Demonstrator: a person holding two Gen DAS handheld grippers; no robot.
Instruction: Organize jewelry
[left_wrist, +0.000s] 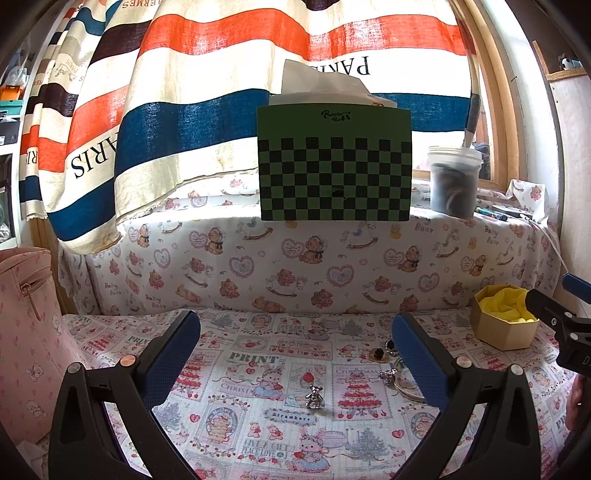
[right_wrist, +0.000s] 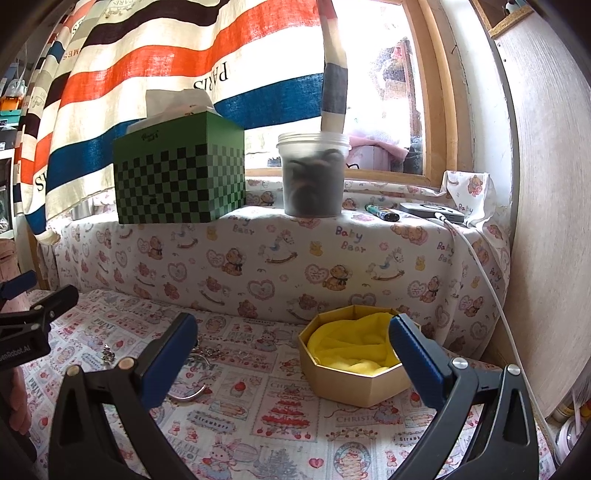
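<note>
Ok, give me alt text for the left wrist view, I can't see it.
The open left gripper hovers over a patterned cloth, with a small silver bear charm lying between its fingers. More jewelry sits by the right finger, and a gold box lined with yellow fabric stands at far right.

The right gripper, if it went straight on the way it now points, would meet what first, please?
Probably the open gold box with yellow lining, which lies between the open right gripper fingers, slightly right of centre. Depth is unclear; the cloth-covered ledge stands behind it.
</note>
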